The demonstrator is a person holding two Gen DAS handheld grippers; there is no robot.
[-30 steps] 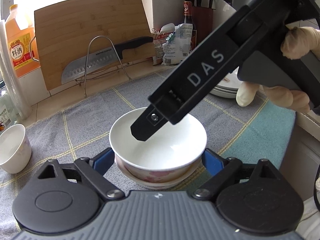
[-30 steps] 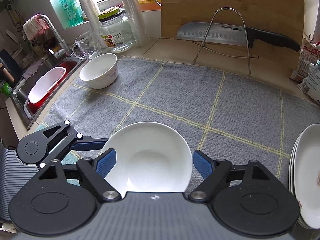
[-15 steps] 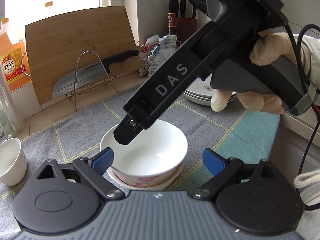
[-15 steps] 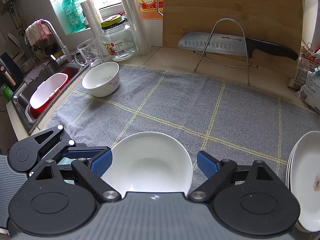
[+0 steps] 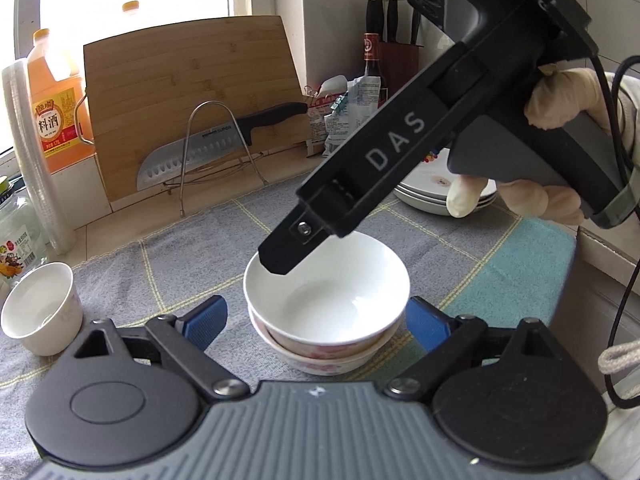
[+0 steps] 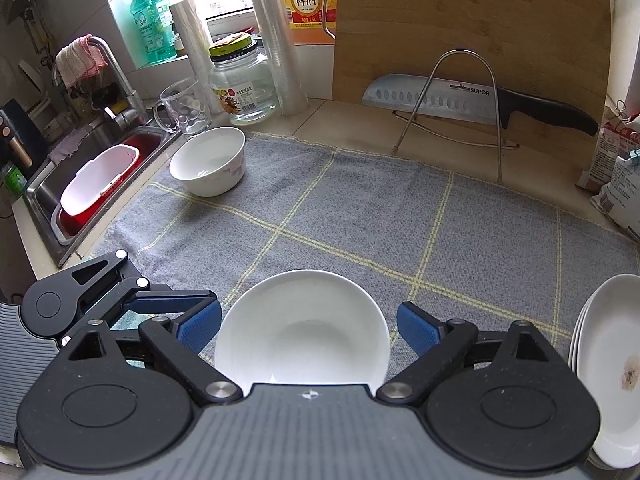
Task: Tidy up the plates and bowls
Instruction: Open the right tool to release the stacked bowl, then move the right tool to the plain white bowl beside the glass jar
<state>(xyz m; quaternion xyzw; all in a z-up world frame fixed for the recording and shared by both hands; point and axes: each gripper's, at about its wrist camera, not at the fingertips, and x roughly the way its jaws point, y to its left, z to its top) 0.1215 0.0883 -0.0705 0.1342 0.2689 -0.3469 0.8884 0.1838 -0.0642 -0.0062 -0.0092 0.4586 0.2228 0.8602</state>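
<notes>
Two nested white bowls (image 5: 326, 308), the lower with a pink pattern, sit on the grey checked cloth (image 5: 192, 256). My left gripper (image 5: 316, 320) is open around them, its blue pads (image 5: 204, 320) a little off the sides. In the right wrist view the top bowl (image 6: 302, 336) lies between the pads of my right gripper (image 6: 310, 326), whose jaws are opening and stand clear of the rim. One of the right gripper's black fingers (image 5: 360, 184) slants down over the bowl's far rim, and a gloved hand (image 5: 560, 100) holds it.
A stack of white plates (image 6: 612, 368) lies at the cloth's right end. Another white bowl (image 6: 208, 160) stands near the sink (image 6: 44, 184) at the left. Behind are a cutting board (image 6: 472, 20), a knife on a wire rack (image 6: 460, 96), a glass jar (image 6: 240, 80) and bottles.
The right gripper's pads have spread away from the top bowl and its finger has lifted out of the bowl. The left pads have parted from the bowls.
</notes>
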